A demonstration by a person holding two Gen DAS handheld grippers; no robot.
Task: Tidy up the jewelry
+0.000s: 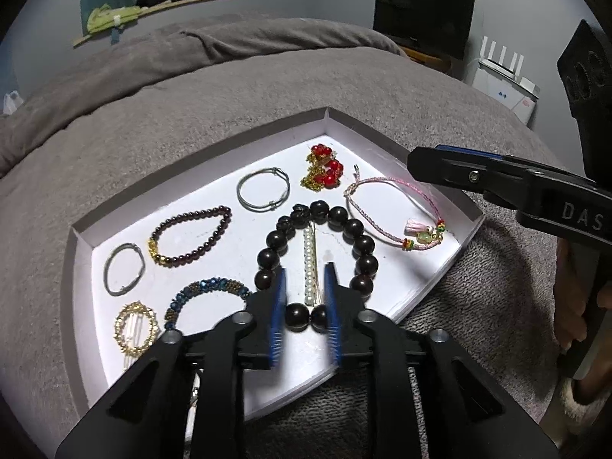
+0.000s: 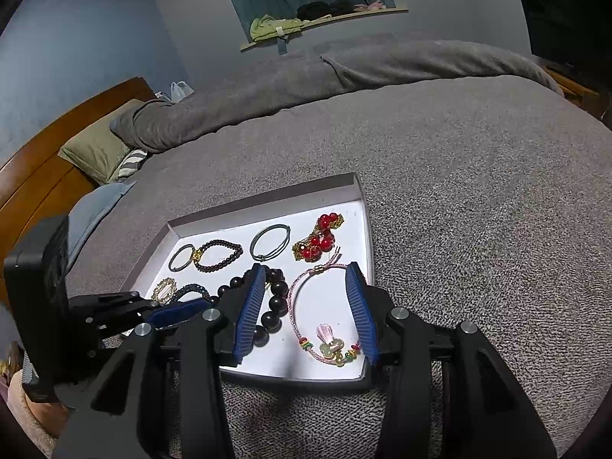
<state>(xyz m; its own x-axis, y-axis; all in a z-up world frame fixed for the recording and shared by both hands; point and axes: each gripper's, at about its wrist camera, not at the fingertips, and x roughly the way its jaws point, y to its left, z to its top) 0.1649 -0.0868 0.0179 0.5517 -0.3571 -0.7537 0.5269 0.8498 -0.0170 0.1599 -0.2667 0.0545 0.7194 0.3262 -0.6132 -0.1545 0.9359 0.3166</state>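
Observation:
A shallow white tray [image 1: 229,264] lies on the bed with several pieces of jewelry in it. My left gripper [image 1: 306,271] hangs open over its near edge. Between the blue pads lie a pearl clip [image 1: 310,252] and the nearest beads of a dark wooden bead bracelet [image 1: 354,229]; the pads do not press on them. My right gripper [image 2: 306,267] is open above a pink cord bracelet [image 2: 329,348] with a tassel and green charm, which rests on the tray [image 2: 267,199]. It also shows at the right of the left wrist view, as the right gripper [image 1: 424,164].
Also in the tray: red beads on a gold chain [image 1: 325,170], two silver bangles [image 1: 263,189], a garnet bracelet [image 1: 191,235], a blue bead bracelet [image 1: 206,294], a gold brooch [image 1: 135,329]. A grey blanket [image 2: 459,191] surrounds it. Pillows and headboard [image 2: 38,176] are far left.

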